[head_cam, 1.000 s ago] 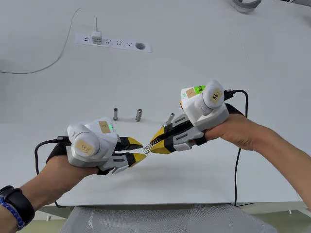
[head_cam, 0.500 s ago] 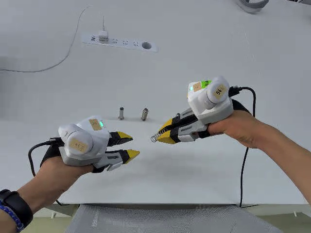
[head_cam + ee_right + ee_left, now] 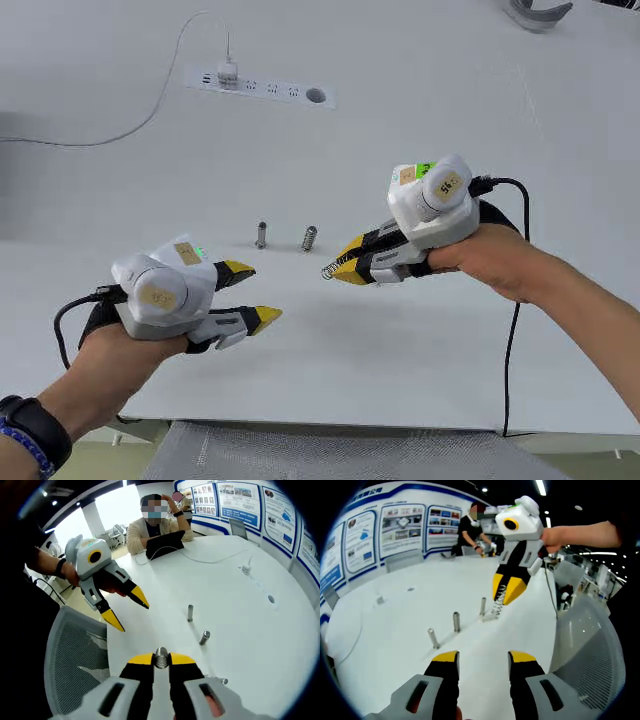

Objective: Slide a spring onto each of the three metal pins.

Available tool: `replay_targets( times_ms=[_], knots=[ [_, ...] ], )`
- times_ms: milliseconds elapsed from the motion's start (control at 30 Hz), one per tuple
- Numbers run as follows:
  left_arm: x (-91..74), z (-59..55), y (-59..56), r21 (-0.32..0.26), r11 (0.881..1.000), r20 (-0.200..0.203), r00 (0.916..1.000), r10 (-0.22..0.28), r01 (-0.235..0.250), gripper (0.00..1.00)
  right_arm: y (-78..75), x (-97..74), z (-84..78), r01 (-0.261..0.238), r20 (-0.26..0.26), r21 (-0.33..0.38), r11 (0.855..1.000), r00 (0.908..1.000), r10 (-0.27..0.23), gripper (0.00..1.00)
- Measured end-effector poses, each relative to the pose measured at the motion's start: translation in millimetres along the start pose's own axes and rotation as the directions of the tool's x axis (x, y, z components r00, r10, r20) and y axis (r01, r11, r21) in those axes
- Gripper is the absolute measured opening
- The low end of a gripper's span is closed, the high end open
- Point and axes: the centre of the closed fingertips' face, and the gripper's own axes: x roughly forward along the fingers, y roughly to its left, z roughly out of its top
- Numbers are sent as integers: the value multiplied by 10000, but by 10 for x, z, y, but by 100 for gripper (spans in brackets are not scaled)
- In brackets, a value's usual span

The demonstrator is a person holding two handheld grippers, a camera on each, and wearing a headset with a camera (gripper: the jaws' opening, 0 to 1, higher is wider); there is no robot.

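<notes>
Right gripper [image 3: 345, 270], fingers closed on one end of a small silvery coiled-wire spring [image 3: 328, 270], held above the smooth white table [image 3: 420, 140] between its near edge and a bare grey metal pin [image 3: 261, 235]; the neighbouring pin [image 3: 309, 238] already carries a spring. Left gripper [image 3: 258, 292]: fingers spread, empty. Risk: the slender, flexible coil may meet a pin's rim off-axis and buckle or flick free.

The right gripper [image 3: 343, 270] pinches a spring [image 3: 328, 270] in closed jaws, the coil poking out past their tips. Facing them, the left gripper [image 3: 258, 291] hovers with jaws spread. Beyond both sets of jaws, a bare pin [image 3: 261, 235] and a spring-covered pin [image 3: 309, 238] stand on the white bench [image 3: 420, 120].
</notes>
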Motion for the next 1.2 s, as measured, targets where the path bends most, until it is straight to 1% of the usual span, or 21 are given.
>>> replay_targets(
  times_ms=[333,433,500,667,767,1033,1167,1200],
  knots=[
    [-44,-87,170,-432,9978,-63,9987,501,-504,44,-77,85,2,-29,-215,-92,10000,9998,27,12],
    [-42,-119,223,-587,9961,-72,9979,651,-654,46,-123,113,-7,11,-297,-134,9999,9996,-15,12],
    [-36,-141,243,-655,9955,-111,9976,681,-687,47,-130,119,10,57,-297,-138,9999,9995,-61,12],
    [-47,-196,307,-851,9923,-229,9959,879,-896,51,-212,165,43,171,-334,-172,9997,9993,-177,12],
    [-63,-244,378,-1010,9888,-294,9938,1074,-1098,53,-285,197,67,264,-370,-183,9995,9989,-271,12],
    [-122,-303,538,-1294,9796,-332,9880,1509,-1540,58,-424,289,186,416,-433,-194,9989,9982,-424,12],
    [-150,-313,573,-1426,9755,-339,9858,1643,-1674,59,-452,348,236,527,-495,-217,9984,9973,-537,12],
    [-156,-319,578,-1463,9743,-362,9852,1677,-1712,60,-495,363,252,498,-494,-211,9985,9975,-508,12]
  ],
)
